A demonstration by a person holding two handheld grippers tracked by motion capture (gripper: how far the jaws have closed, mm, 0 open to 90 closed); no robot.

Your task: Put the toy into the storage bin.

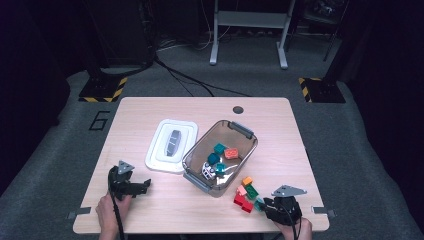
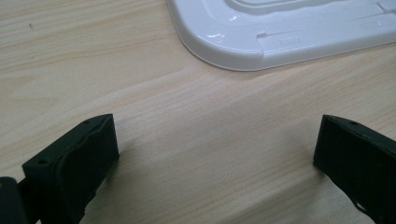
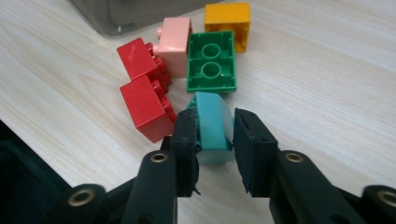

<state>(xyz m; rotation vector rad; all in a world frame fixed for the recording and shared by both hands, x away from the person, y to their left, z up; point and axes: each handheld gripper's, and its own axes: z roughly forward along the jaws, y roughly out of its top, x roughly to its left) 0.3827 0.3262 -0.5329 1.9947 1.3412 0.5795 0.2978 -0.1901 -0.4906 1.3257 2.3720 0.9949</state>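
Observation:
My right gripper is shut on a teal brick, with both pads pressed against its sides; the brick rests on or just above the table. Just beyond it lie a green brick turned underside up, two red bricks, a pink brick and a yellow brick. In the high view this right gripper sits at the table's front right beside the pile. My left gripper stands open over bare wood at the front left, nothing between its jaws.
A clear grey bin in the table's middle holds teal bricks, an orange brick and a white piece. Its white lid lies flat to its left, just beyond the left gripper. The bin's corner is close behind the loose bricks.

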